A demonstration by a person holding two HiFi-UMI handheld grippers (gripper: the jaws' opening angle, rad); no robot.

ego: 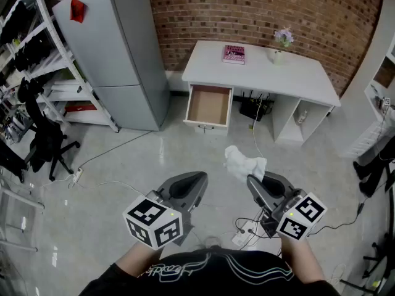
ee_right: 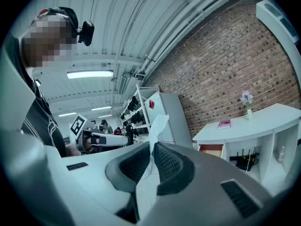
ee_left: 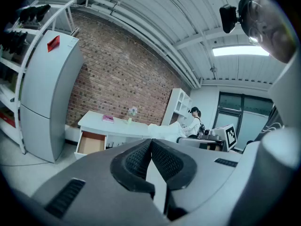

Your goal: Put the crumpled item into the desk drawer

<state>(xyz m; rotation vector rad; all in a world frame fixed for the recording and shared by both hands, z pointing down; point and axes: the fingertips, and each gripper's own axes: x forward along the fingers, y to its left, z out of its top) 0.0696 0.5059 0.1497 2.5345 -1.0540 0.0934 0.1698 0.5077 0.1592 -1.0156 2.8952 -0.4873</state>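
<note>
My right gripper (ego: pixel 254 180) has its jaws clamped on the crumpled white paper tissue (ego: pixel 244 163) at one o'clock. I judge it light, soft, tearable: an edge pinch suffices. The left gripper (ego: pixel 199 179) has jaws together, empty.

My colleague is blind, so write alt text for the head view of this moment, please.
Seen from above, the right tool pinches a crumpled white item over a grey floor, short of a white desk whose drawer stands open. The left tool beside it is shut and empty; a grey fridge stands beside the desk, with a brick wall behind.
</note>
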